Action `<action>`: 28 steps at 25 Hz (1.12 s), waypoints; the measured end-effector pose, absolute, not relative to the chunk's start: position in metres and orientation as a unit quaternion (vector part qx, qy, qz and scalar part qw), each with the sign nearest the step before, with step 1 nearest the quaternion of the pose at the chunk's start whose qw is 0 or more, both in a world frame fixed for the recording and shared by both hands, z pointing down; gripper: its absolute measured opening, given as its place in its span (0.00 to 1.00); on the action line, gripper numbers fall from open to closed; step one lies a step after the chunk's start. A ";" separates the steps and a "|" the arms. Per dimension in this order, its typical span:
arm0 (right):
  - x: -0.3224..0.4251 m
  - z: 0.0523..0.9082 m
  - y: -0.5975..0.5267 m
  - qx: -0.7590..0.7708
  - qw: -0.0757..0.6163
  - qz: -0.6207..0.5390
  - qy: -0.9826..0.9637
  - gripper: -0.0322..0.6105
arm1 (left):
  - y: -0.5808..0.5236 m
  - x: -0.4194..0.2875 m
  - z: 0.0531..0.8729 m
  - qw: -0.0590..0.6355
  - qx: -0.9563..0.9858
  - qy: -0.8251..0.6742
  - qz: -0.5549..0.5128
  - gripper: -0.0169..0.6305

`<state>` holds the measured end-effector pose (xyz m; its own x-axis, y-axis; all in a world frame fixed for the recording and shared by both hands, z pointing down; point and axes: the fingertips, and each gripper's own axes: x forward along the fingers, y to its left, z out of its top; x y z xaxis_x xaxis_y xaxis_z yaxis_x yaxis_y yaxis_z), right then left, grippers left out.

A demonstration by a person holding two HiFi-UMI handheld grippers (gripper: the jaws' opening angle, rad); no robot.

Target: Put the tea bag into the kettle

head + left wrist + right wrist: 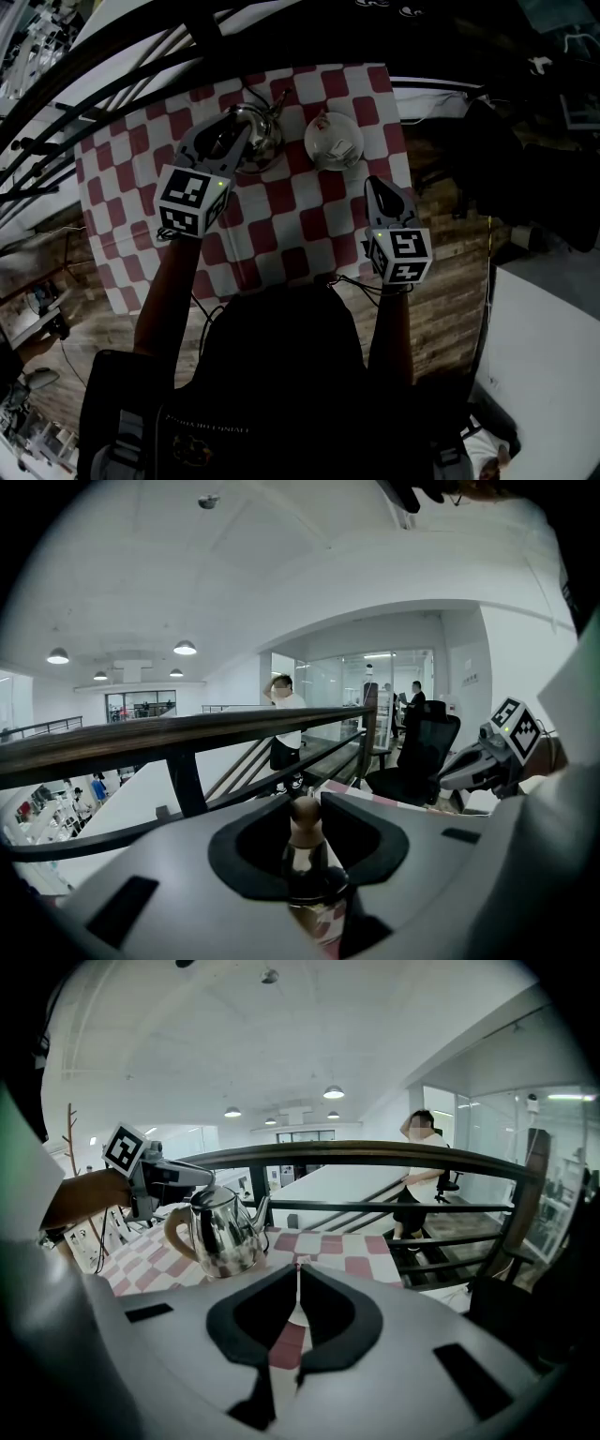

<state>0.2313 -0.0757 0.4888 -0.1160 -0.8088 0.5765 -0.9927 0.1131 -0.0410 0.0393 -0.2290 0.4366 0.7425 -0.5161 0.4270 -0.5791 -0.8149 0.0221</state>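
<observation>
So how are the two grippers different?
The left gripper grips the lid knob in its fingers; the right gripper has its fingers shut together. The left is at the kettle; the right is apart from it. Both carry a marker cube.

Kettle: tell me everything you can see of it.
The kettle is shiny steel, round-bodied, with a tan handle, a thin spout and a lid topped by a brown wooden knob. It stands upright on the red-and-white checked cloth. The left gripper has its fingers closed on the knob.
</observation>
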 end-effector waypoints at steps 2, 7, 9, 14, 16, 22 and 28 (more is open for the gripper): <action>0.230 0.487 -0.076 0.629 0.211 0.215 -0.716 0.08 | -0.228 0.039 0.435 0.075 0.931 -0.294 0.204 0.19; 0.227 0.485 -0.076 0.627 0.213 0.213 -0.718 0.08 | -0.228 0.035 0.429 0.072 0.931 -0.299 0.198 0.19; 0.227 0.483 -0.076 0.627 0.213 0.209 -0.720 0.08 | -0.226 0.033 0.427 0.074 0.930 -0.301 0.195 0.19; 0.223 0.476 -0.075 0.624 0.215 0.205 -0.722 0.08 | -0.223 0.024 0.420 0.072 0.928 -0.310 0.193 0.19; 0.221 0.473 -0.075 0.624 0.214 0.201 -0.725 0.08 | -0.221 0.020 0.417 0.071 0.927 -0.314 0.192 0.18; 0.209 0.465 -0.072 0.619 0.209 0.186 -0.734 0.08 | -0.210 0.005 0.413 0.067 0.924 -0.322 0.192 0.18; 0.197 0.458 -0.071 0.612 0.206 0.178 -0.743 0.08 | -0.195 -0.011 0.411 0.066 0.920 -0.332 0.197 0.10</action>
<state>0.1967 -0.0705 0.4579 -0.1662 -0.8361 0.5228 -0.9822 0.1876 -0.0122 -0.0115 -0.1948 0.4113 0.7026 -0.5843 0.4062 -0.6363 -0.7714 -0.0089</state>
